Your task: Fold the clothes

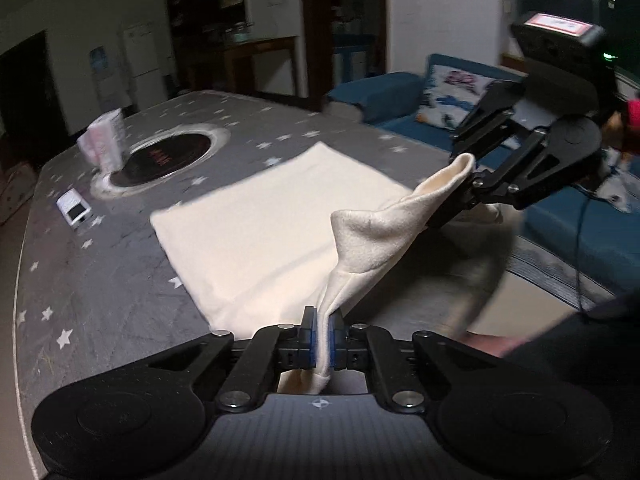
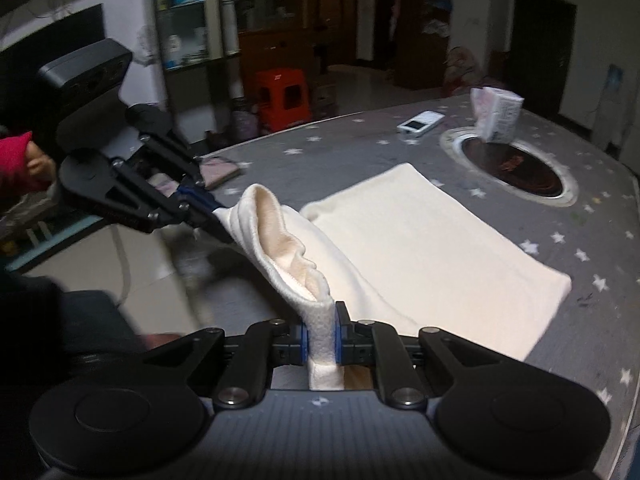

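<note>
A cream garment (image 1: 260, 228) lies flat on the grey star-patterned table (image 1: 100, 280), with its near edge lifted. My left gripper (image 1: 323, 334) is shut on one end of that lifted edge. My right gripper (image 1: 460, 184) is shut on the other end, up and to the right. In the right wrist view the right gripper (image 2: 320, 340) pinches the ribbed cream hem (image 2: 276, 240), the left gripper (image 2: 208, 210) holds the far end at the left, and the rest of the garment (image 2: 432, 248) lies on the table (image 2: 600, 240).
A round black inset hob (image 1: 168, 156) sits in the table beyond the garment, with a tissue pack (image 1: 104, 140) at its edge and a small white device (image 1: 74, 208) nearby. A blue sofa (image 1: 560, 220) stands right of the table. A red stool (image 2: 284, 96) stands on the floor.
</note>
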